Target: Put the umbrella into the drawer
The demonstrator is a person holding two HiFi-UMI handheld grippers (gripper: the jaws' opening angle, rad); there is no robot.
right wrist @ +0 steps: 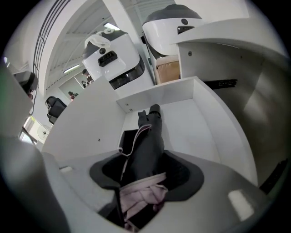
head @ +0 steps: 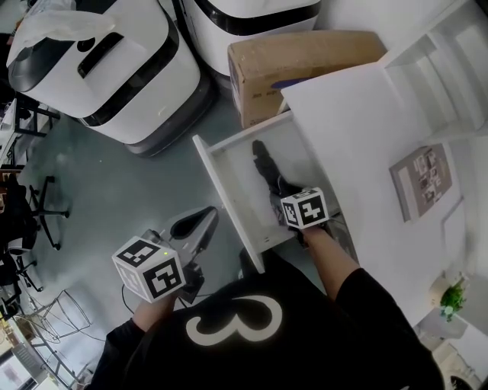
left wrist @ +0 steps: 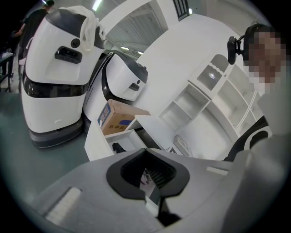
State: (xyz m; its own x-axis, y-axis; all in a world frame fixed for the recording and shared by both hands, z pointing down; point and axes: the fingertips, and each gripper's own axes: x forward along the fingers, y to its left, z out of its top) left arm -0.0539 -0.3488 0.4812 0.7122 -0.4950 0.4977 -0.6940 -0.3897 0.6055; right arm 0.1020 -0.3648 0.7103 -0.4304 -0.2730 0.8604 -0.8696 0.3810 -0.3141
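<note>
Umbrella point(right wrist: 148, 141), folded, dark with a pink lining, sits lengthwise inside the open white drawer point(right wrist: 213, 123). Right gripper point(right wrist: 145, 182) is clenched on the umbrella's near end. Left gripper point(left wrist: 148, 177) hangs over the grey floor point(head: 114, 183) left of the drawer, its jaws closed together on nothing.

Grey floor point(head: 84, 175); two bulky white machines point(head: 114, 68) at the far side, cardboard box point(head: 297, 68) beside them, white shelving point(head: 450, 76) right, black office chair point(head: 38, 209) left, strip lights point(left wrist: 96, 4) overhead.
</note>
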